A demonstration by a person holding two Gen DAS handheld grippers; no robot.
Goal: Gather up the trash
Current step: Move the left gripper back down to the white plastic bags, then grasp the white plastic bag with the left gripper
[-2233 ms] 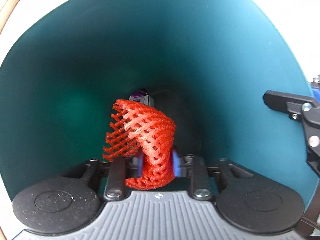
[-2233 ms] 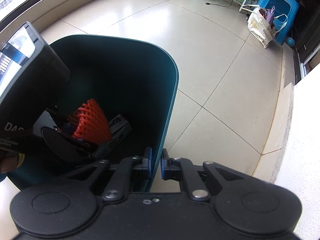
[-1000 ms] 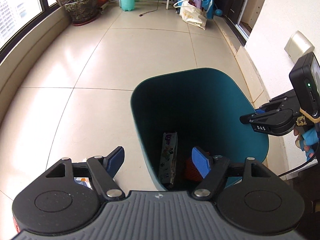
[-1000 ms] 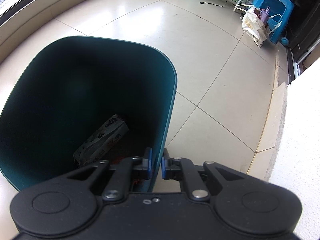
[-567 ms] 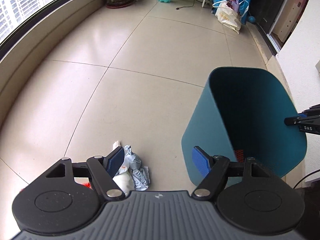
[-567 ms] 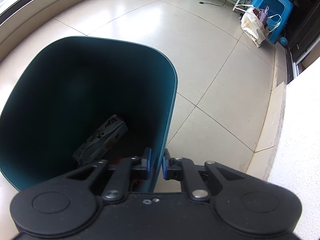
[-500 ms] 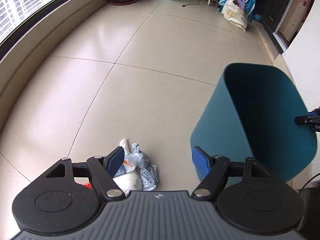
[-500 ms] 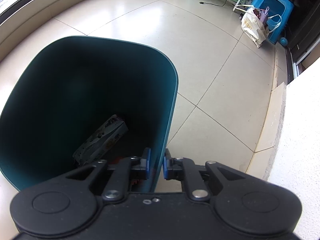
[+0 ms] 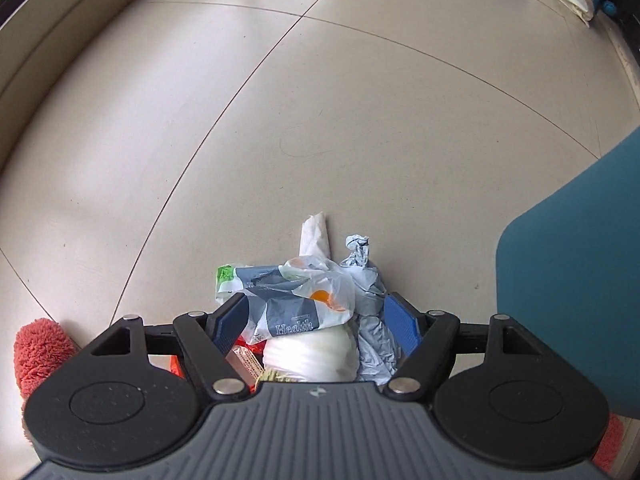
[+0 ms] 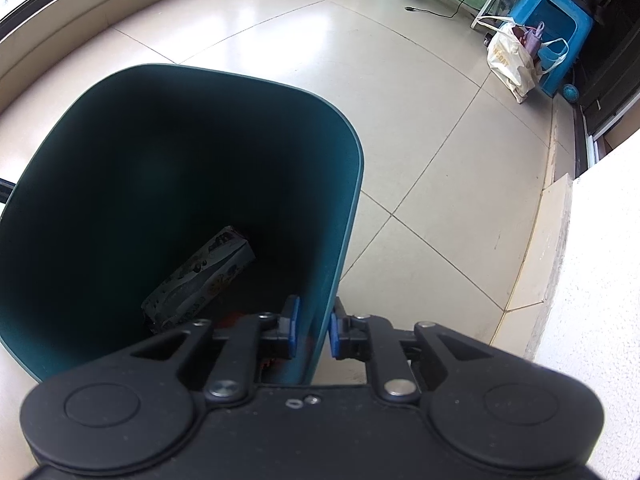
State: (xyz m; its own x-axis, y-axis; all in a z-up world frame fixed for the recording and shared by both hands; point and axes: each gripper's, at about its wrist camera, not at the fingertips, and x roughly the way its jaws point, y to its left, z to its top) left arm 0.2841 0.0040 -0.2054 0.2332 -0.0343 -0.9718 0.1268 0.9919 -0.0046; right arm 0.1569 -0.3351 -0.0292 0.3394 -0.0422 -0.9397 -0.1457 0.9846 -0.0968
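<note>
Left gripper: I see its jaws spread wide, pointing steeply down over the trash pile, one blue pad on each side of the heap; whether either pad presses on a bag I cannot tell.
Trash pile: it lies on the tile floor to the left of the bin. On top sits a printed plastic bag reading "Health", beside it a crumpled grey bag, behind it a white paper roll, under it a white bundle and a red wrapper.
Right gripper: I see its jaws narrow and straddling the bin's near wall, one pad inside and one outside. They have just been easing open, and a sliver of gap shows at each pad.
Bin: teal, upright on the floor, mouth open towards me.
Inside the bin: a printed carton lies slanted at the bottom, with a trace of something red near the right gripper.
Far from the bin: a blue stool with a cream bag against it.
</note>
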